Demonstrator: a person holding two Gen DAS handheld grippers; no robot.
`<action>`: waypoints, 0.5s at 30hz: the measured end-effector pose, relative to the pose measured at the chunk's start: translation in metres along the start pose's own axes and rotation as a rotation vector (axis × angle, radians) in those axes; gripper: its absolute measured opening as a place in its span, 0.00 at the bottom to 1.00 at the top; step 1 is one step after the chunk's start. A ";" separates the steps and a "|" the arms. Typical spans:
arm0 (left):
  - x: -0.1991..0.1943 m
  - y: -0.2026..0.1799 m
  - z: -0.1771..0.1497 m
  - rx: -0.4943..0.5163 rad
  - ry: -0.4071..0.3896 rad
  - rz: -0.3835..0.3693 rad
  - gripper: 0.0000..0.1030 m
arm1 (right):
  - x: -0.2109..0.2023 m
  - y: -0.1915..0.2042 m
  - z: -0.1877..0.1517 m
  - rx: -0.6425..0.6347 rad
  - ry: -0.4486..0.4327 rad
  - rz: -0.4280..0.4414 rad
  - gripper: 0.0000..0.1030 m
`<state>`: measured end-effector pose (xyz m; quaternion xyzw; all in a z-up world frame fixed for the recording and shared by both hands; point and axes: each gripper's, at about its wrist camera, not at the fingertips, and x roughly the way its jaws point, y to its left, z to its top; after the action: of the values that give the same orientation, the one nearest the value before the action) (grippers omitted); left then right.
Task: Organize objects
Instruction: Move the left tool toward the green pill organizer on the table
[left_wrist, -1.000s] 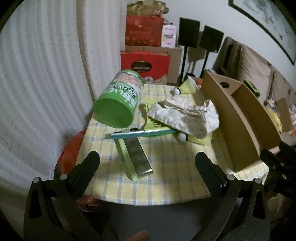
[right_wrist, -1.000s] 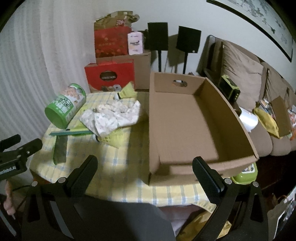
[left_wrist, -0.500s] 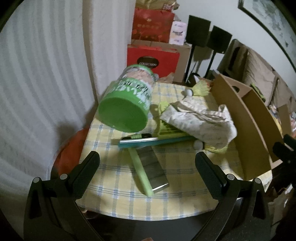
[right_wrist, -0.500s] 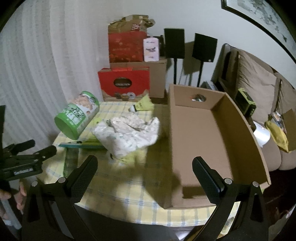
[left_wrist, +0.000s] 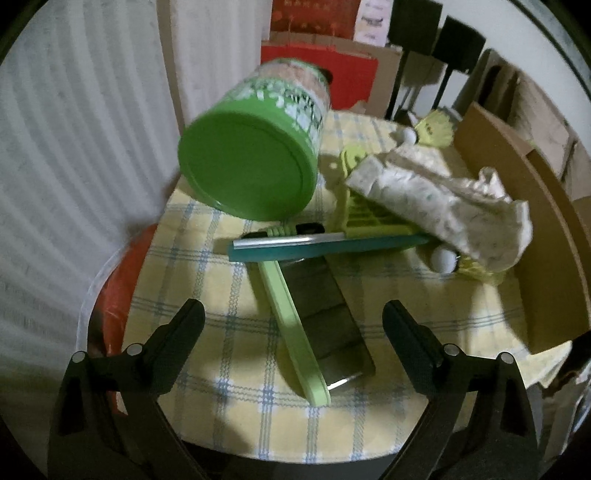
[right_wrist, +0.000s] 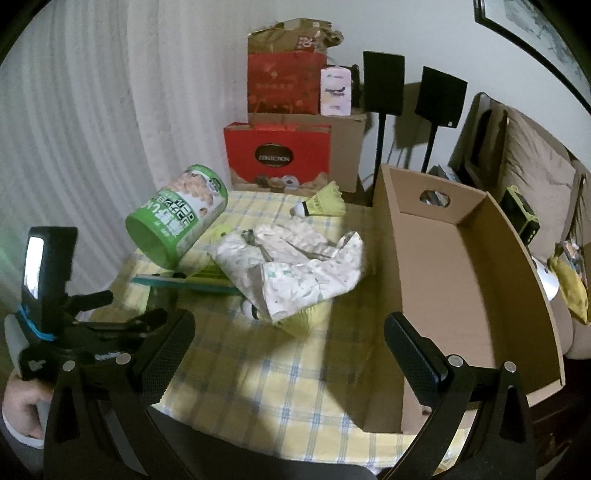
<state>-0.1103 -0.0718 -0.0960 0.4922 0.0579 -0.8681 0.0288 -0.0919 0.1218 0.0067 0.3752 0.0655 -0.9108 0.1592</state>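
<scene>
A green canister (left_wrist: 255, 155) lies on its side at the table's left, also in the right wrist view (right_wrist: 177, 218). Below it lie a teal-edged flat tool (left_wrist: 325, 245) and a green-framed grater (left_wrist: 314, 325). A crumpled patterned cloth (left_wrist: 443, 199) covers a lime rack (left_wrist: 362, 218); it also shows in the right wrist view (right_wrist: 291, 269). Two shuttlecocks (right_wrist: 321, 205) (left_wrist: 448, 260) lie near it. My left gripper (left_wrist: 291, 332) is open, just above the grater. My right gripper (right_wrist: 288, 350) is open over the tablecloth, left of the empty cardboard box (right_wrist: 480, 288).
The round table has a yellow checked cloth (right_wrist: 266, 387). A white curtain (left_wrist: 74, 147) hangs at the left. Red gift boxes (right_wrist: 277, 158) and two speakers on stands (right_wrist: 384, 85) stand behind. A sofa (right_wrist: 535, 177) is at the right. An orange item (left_wrist: 122, 280) sits below the table's left edge.
My left gripper has moved forward and down toward the grater and canister. My right gripper has swung left and nearer the table, so the box sits further right.
</scene>
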 end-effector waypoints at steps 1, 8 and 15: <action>0.005 -0.002 0.000 0.004 0.009 0.008 0.93 | 0.003 -0.001 0.001 0.004 0.006 0.004 0.99; 0.026 -0.008 -0.005 0.011 0.054 0.027 0.75 | 0.026 0.000 0.008 -0.004 0.037 -0.005 0.86; 0.022 -0.007 -0.009 0.015 0.041 0.002 0.57 | 0.060 0.004 0.012 0.003 0.109 0.008 0.65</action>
<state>-0.1146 -0.0633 -0.1192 0.5101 0.0515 -0.8582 0.0247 -0.1382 0.1008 -0.0274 0.4248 0.0714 -0.8884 0.1585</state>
